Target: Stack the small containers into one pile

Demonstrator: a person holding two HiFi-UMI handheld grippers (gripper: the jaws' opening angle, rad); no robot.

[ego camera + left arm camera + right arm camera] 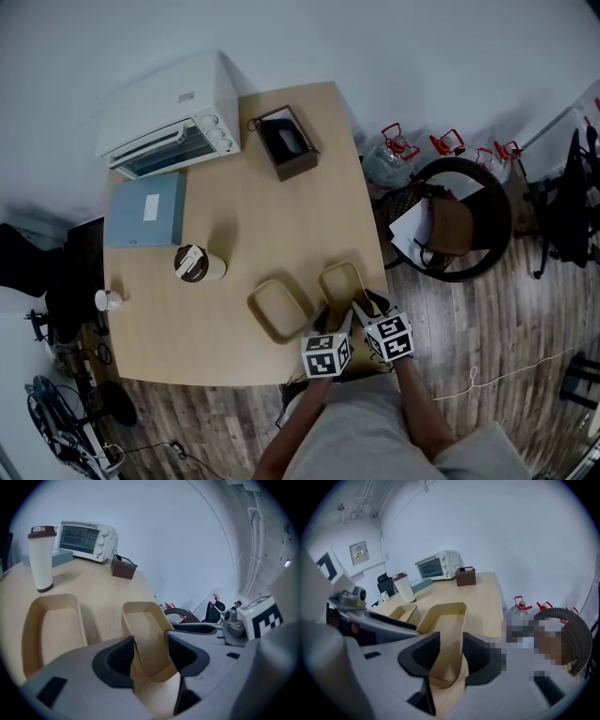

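Two empty beige containers lie side by side near the table's front edge. The left container [278, 307] [51, 630] [404, 612] stands free. Both grippers hang over the near end of the right container [340, 281] [143, 625] [447, 625]. My left gripper [333, 321] [151, 656] is open, and that container's rounded near end shows between and below its pads. My right gripper [368, 302] [451, 654] is open too, just to the right, with the same end framed between its jaws. Neither pair of pads visibly presses on a wall.
A white tumbler with a brown lid [192, 263] stands left of the containers. Farther back are a blue folder [143, 209], a white toaster oven [173, 117] and a brown box [289, 142]. A small cup [108, 300] sits at the left edge. A round chair [459, 220] stands beside the table's right side.
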